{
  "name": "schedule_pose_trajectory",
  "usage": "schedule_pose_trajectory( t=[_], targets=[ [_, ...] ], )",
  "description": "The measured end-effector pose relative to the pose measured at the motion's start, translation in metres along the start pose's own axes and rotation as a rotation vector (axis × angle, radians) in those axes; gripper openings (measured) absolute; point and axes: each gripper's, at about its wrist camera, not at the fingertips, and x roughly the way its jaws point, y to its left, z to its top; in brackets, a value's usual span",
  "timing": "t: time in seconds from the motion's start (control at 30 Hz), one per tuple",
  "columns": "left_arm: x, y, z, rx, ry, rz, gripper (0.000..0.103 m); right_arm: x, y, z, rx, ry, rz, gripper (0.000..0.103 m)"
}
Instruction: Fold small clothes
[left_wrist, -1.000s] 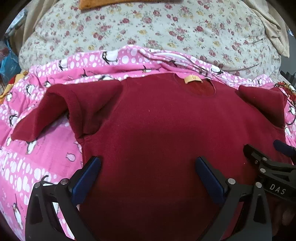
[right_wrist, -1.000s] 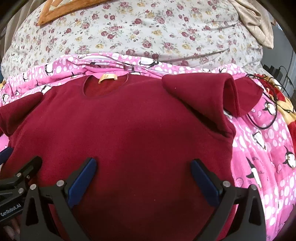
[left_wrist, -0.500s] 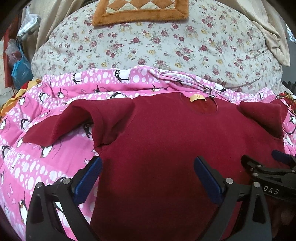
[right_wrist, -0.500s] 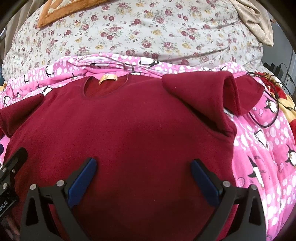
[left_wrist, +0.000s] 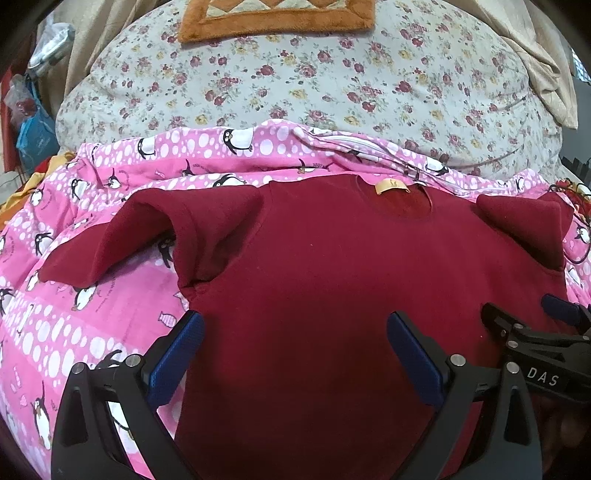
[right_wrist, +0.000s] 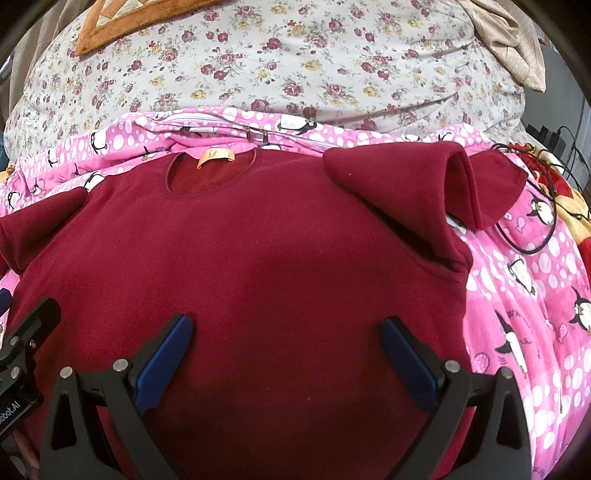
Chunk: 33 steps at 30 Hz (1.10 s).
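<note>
Nearest the cameras, both grippers hang over the lower body of a dark red top (left_wrist: 325, 288), side by side and pointing the same way, toward its collar. The left gripper (left_wrist: 295, 343) has its blue-padded jaws spread wide with nothing between them, its left finger (left_wrist: 177, 354) right at the garment's left side edge where red meets the pink penguin blanket (left_wrist: 74, 325). The right gripper (right_wrist: 286, 345) is likewise spread wide and empty, both its fingers over red cloth, the garment's right side edge lying a little beyond its right finger (right_wrist: 406, 362). The top lies flat and face up on the blanket, its long axis running straight away from the jaws, hem nearest (the hem itself is hidden below the grippers) and neck hole with a tan label (right_wrist: 216, 157) farthest. Further out, the two sleeves stick outward: the left sleeve (left_wrist: 122, 236) is rumpled and half turned over beside the left gripper's side, the right sleeve (right_wrist: 424, 192) bunched up with its cuff flopped outward on the right. Each sleeve lies ahead and outward of its own gripper, so a first inward fold would likely fall to the nearer one. Beyond the collar rises a floral quilt (right_wrist: 295, 66).
</note>
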Motion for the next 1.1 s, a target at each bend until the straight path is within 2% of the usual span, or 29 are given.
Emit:
schedule_pose_trajectory(
  t=[0.7,0.8,0.9,0.97,1.03,1.1],
  targets=[
    [0.002,0.006,-0.004,-0.011,0.048,-0.012,0.082,-0.011,-0.003,-0.002,0.019,-0.014,0.016,0.103],
    [0.005,0.009,-0.005,-0.024,0.061,-0.019,0.082,-0.027,-0.005,-0.007,0.037,-0.042,0.032,0.103],
    [0.011,0.008,-0.004,-0.021,0.089,-0.02,0.082,-0.041,0.002,-0.01,-0.001,-0.088,0.069,0.103],
    [0.013,0.006,-0.004,-0.011,0.099,-0.005,0.084,-0.036,0.007,-0.011,-0.034,-0.069,0.064,0.103],
    [0.015,0.005,-0.004,-0.008,0.108,0.0,0.085,-0.016,0.009,-0.015,-0.038,0.019,0.041,0.103],
    [0.015,0.006,-0.004,-0.013,0.11,-0.005,0.085,-0.018,0.008,-0.014,-0.029,0.004,0.047,0.103]
  ],
)
